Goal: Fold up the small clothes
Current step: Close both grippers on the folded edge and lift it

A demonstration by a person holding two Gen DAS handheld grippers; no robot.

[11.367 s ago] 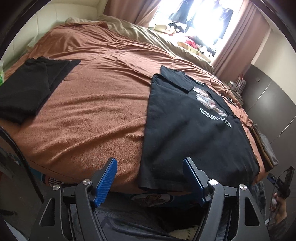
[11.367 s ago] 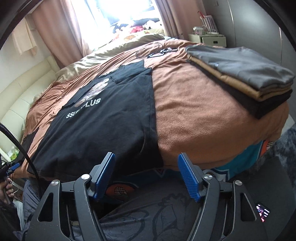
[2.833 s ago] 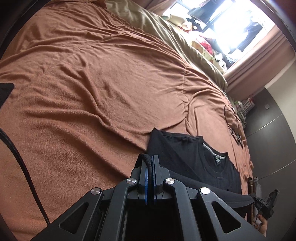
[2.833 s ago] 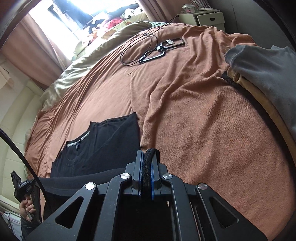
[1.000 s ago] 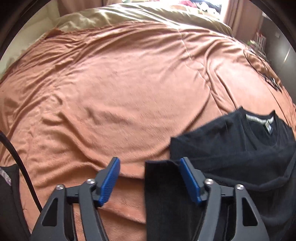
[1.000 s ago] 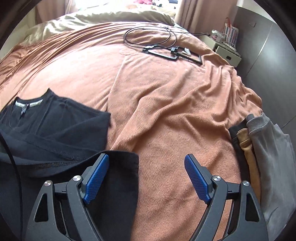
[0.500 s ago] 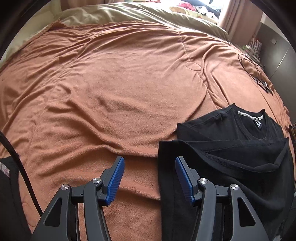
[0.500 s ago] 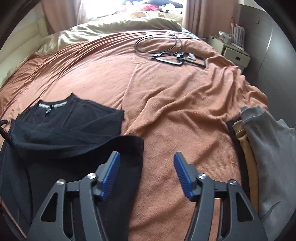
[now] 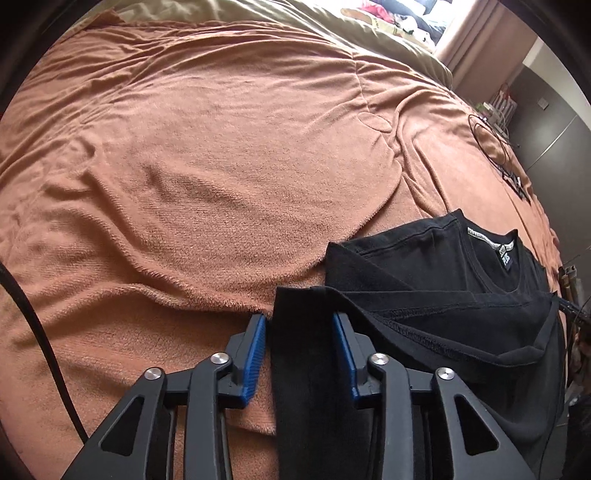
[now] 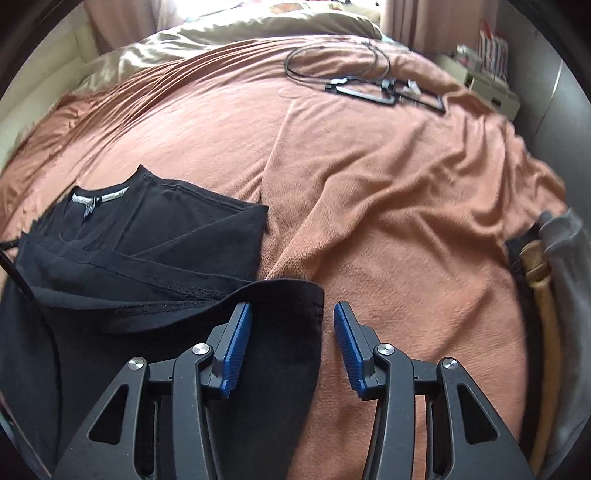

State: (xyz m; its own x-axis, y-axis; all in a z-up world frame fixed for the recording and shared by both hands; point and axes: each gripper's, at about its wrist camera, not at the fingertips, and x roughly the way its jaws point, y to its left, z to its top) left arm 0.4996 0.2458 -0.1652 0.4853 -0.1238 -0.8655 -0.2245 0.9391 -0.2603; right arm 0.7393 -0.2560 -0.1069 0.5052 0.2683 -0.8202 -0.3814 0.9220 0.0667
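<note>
A black T-shirt [image 9: 436, 295] lies on the brown blanket, its lower half folded up over the collar end; the neck label [image 9: 491, 245] shows. In the left wrist view my left gripper [image 9: 299, 316] straddles the fold's near left corner. Its jaws are closing with the cloth between them, and a sliver of blanket shows at the left pad. In the right wrist view the T-shirt [image 10: 155, 251] lies left of centre. My right gripper [image 10: 293, 305] straddles the near right corner, also closing. Blanket shows between the cloth edge and the right finger [image 10: 349, 343].
The brown blanket [image 9: 207, 155] covers the whole bed, with a beige duvet [image 10: 236, 33] at the far end. A coiled cable and black frames [image 10: 373, 81] lie far right. A stack of folded clothes [image 10: 550, 302] sits at the right edge.
Both grippers let go of the folded-up hem earlier. Over the last second both sets of jaws have narrowed, and both grippers have sunk onto the fold's near corners.
</note>
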